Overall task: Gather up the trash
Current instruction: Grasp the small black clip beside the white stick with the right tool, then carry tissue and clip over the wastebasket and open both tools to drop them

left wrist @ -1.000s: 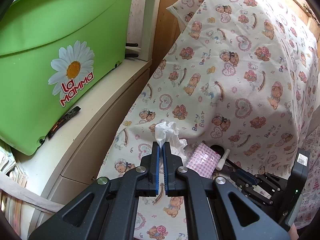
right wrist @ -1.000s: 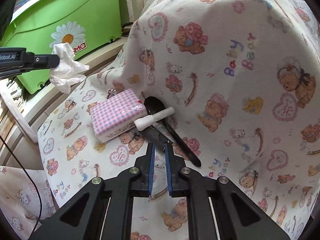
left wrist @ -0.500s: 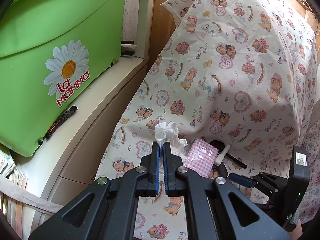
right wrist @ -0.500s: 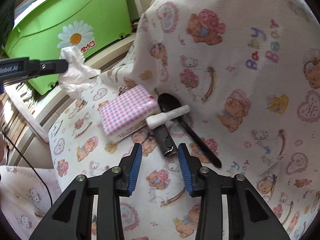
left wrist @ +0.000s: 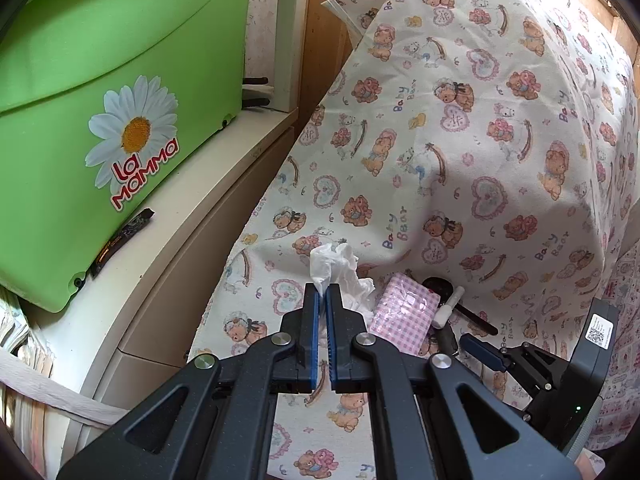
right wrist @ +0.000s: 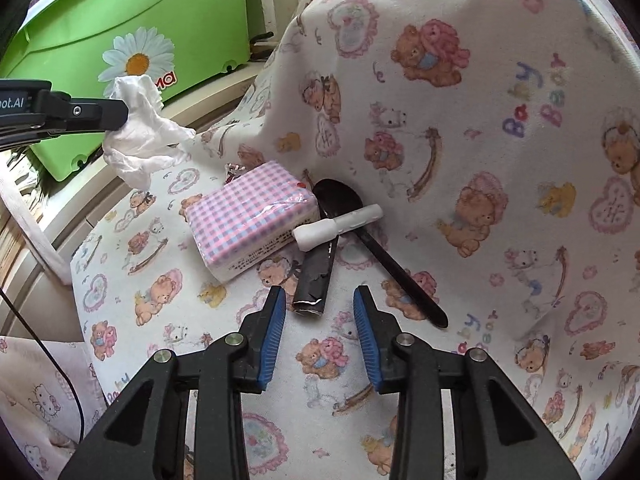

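My left gripper (left wrist: 323, 292) is shut on a crumpled white tissue (left wrist: 334, 264) and holds it above the bear-print sheet; the right wrist view shows that tissue (right wrist: 140, 140) hanging at the upper left. On the sheet lie a pink checked tissue pack (right wrist: 248, 216), a white stick (right wrist: 338, 226), a black spoon (right wrist: 376, 248) and a torn black tube (right wrist: 316, 276). My right gripper (right wrist: 320, 294) hovers at the tube's near end. Its jaws are closing, with that end just between the fingertips and untouched by the pads.
A green plastic box (left wrist: 100, 120) with a daisy sticker stands on a cream cabinet top (left wrist: 208, 192) to the left. The bear-print sheet (right wrist: 500, 140) rises steeply behind the objects. A thin black cable (right wrist: 44, 340) runs down the lower left.
My right gripper's jaws went from shut to spread apart, now on either side of the black tube's near end. The left gripper kept still with the tissue in it.
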Demonstrator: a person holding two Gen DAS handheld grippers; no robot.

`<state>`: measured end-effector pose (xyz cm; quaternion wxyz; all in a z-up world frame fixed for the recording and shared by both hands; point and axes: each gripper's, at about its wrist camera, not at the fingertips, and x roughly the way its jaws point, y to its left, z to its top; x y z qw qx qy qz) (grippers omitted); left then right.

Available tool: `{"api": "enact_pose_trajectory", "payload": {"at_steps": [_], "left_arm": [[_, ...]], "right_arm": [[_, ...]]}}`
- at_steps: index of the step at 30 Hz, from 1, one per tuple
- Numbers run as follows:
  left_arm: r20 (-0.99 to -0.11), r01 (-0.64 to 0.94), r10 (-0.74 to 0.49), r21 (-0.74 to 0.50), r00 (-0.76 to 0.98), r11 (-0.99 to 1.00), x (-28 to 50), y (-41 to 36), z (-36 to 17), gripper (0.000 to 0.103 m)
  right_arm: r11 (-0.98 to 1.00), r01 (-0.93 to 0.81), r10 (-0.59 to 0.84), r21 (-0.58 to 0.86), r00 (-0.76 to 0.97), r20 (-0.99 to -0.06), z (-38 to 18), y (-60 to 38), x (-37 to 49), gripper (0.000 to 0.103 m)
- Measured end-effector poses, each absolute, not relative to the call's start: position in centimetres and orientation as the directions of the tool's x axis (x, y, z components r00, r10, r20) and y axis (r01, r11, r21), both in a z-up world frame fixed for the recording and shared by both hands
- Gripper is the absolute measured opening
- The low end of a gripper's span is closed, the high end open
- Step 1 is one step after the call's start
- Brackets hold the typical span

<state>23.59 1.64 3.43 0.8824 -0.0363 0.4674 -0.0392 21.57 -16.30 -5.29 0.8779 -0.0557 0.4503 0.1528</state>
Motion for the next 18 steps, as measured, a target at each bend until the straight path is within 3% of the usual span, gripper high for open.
{"api": "enact_pose_trajectory", "payload": {"at_steps": [2, 3, 18], "left_arm": [[-0.821, 0.039, -0.104, -0.099, 0.561, 0.994, 23.6, 1.6, 3.4, 0.003], [-0.820, 0.040, -0.104, -0.099, 0.562, 0.994, 23.5, 1.5, 3.4, 0.003], [-0.807, 0.054, -0.109, -0.096, 0.580, 0.994, 21.2, 0.9, 3.9, 0.003]], "right_arm": [[0.946, -0.321, 0.216, 0.034, 0.553, -0.805, -5.2, -16.2, 21.5, 0.017], [0.949, -0.315, 0.211, 0.030, 0.560, -0.801, -5.2, -16.0, 21.5, 0.015], [0.959, -0.268, 0.233, 0.089, 0.576, -0.784, -1.9, -18.6, 17.3, 0.011]]}}
